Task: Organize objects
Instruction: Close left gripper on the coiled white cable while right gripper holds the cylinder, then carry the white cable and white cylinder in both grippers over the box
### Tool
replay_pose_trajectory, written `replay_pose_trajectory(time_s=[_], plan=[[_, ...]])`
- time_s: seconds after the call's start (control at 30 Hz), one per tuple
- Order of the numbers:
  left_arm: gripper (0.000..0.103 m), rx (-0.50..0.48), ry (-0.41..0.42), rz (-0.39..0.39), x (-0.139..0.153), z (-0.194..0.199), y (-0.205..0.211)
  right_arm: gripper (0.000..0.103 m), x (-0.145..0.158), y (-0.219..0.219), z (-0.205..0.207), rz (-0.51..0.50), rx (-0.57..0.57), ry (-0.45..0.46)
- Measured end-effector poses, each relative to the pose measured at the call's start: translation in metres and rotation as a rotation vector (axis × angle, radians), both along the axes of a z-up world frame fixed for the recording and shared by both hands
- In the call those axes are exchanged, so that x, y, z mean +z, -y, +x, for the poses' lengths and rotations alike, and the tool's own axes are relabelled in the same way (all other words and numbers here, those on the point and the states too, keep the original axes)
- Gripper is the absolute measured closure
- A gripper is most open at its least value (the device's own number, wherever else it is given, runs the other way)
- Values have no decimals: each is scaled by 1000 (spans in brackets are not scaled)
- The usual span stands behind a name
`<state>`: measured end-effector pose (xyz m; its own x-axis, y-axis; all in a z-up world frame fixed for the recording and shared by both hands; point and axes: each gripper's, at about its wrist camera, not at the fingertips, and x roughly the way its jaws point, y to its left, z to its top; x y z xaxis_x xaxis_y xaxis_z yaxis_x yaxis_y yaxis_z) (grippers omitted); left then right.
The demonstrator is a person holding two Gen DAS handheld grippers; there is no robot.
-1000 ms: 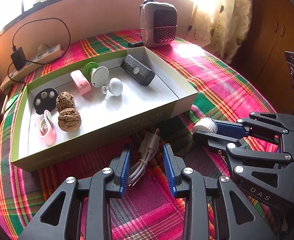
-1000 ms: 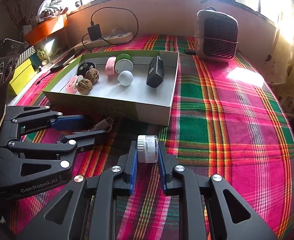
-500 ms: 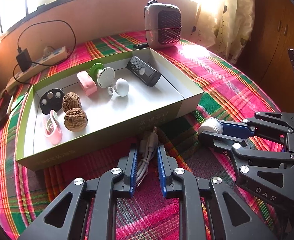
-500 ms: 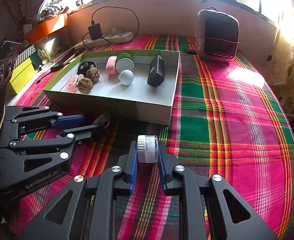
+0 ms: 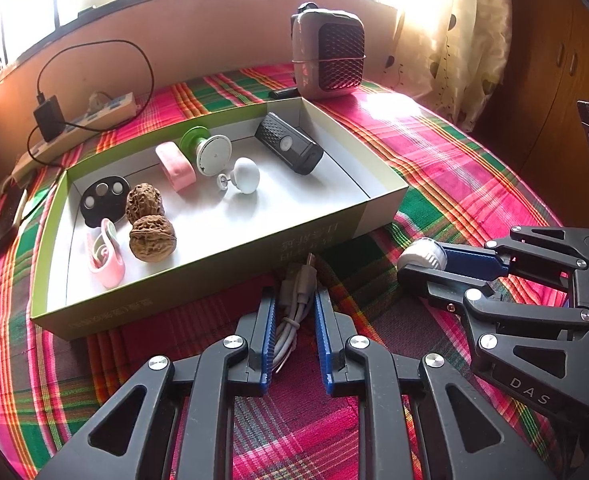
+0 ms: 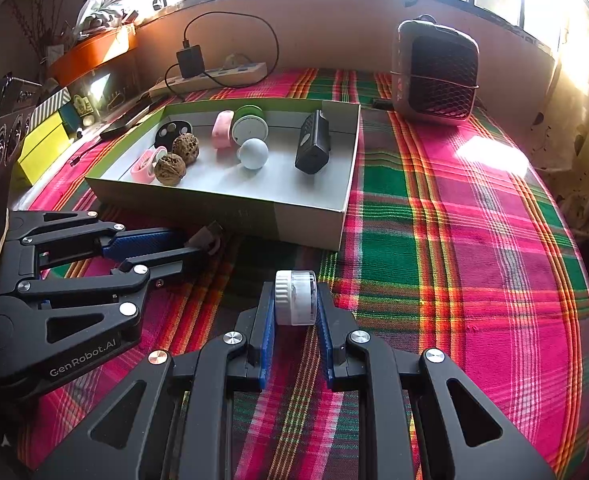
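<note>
A coiled white USB cable (image 5: 296, 300) lies on the plaid cloth just in front of the box, and my left gripper (image 5: 294, 300) is shut on it, blue pads against the bundle. In the right wrist view the left gripper (image 6: 198, 246) reaches in from the left, the cable's plug (image 6: 209, 239) poking out at its tips. My right gripper (image 6: 296, 304) is shut on a small clear jar with a white ribbed lid (image 6: 296, 298). The left wrist view shows that jar (image 5: 420, 252) at the right gripper's tips (image 5: 424, 266). The green-edged open box (image 5: 214, 276) (image 6: 214, 210) holds two walnuts, pink pieces, a white knob and a black device.
A small grey heater (image 5: 328, 56) (image 6: 434, 72) stands behind the box. A power strip with a charger (image 5: 82, 124) (image 6: 214, 74) lies along the back wall. A yellow box (image 6: 46, 140) and clutter sit at the left. A curtain (image 5: 470, 40) hangs at the right.
My left gripper's jaws have come together on the white cable, which lay loose between them a second ago. The right gripper and its jar have not moved.
</note>
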<state>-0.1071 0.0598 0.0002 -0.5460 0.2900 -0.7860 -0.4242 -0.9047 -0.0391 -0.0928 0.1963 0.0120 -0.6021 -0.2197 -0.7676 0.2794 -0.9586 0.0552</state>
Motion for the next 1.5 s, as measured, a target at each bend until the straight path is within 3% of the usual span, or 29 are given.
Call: replay_pose_trajectory(time_s=[0.87,1.5], plan=[[88,36,-20,31,9,12,7,83,8,6,7,8,-7,-23],[88,110,-56,76,37,2,36,83,42,18,0,-1,7,-93]])
